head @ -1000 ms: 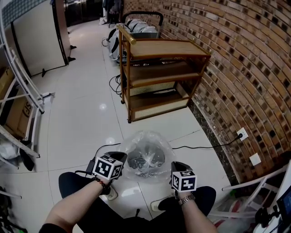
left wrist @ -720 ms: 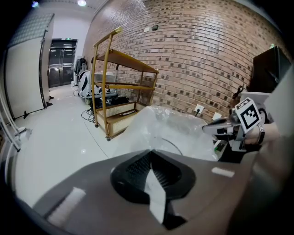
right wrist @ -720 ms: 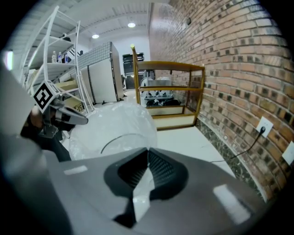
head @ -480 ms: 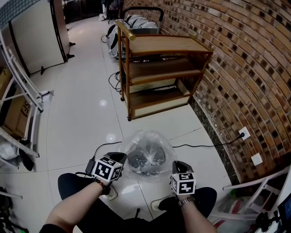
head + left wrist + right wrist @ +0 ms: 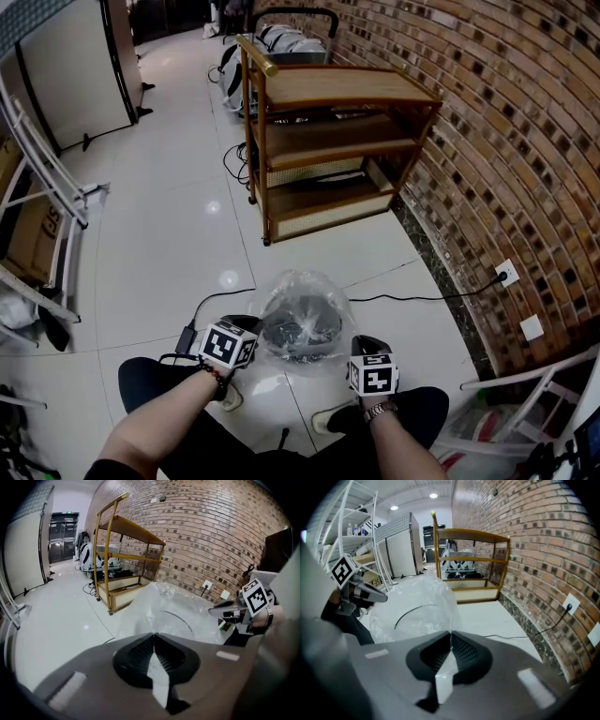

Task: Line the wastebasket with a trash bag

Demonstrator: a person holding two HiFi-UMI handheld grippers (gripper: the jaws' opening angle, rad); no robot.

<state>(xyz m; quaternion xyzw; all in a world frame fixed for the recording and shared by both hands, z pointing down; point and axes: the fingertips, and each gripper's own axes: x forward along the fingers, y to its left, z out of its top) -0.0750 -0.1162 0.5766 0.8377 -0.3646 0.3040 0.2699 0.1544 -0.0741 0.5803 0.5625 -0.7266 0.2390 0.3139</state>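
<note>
A clear plastic trash bag (image 5: 302,298) is draped over a dark round wastebasket (image 5: 300,330) on the floor between the person's knees. My left gripper (image 5: 251,326) is at the bag's left edge, my right gripper (image 5: 360,343) at its right edge. In the left gripper view the jaws (image 5: 153,637) are shut with the bag's film (image 5: 171,609) pinched between them. The right gripper view shows the same: its jaws (image 5: 450,634) are closed on the film (image 5: 419,599). The basket's rim (image 5: 182,619) shows as an arc through the plastic.
A wooden shelf cart (image 5: 328,141) stands beyond the basket against the brick wall (image 5: 511,141). A black cable (image 5: 403,298) runs along the floor to a wall outlet (image 5: 507,273). A white metal rack (image 5: 42,202) is at the left. The person's dark trouser legs (image 5: 155,384) flank the basket.
Both grippers have sunk a little with the bag's edges in them, and the plastic now sits lower around the basket.
</note>
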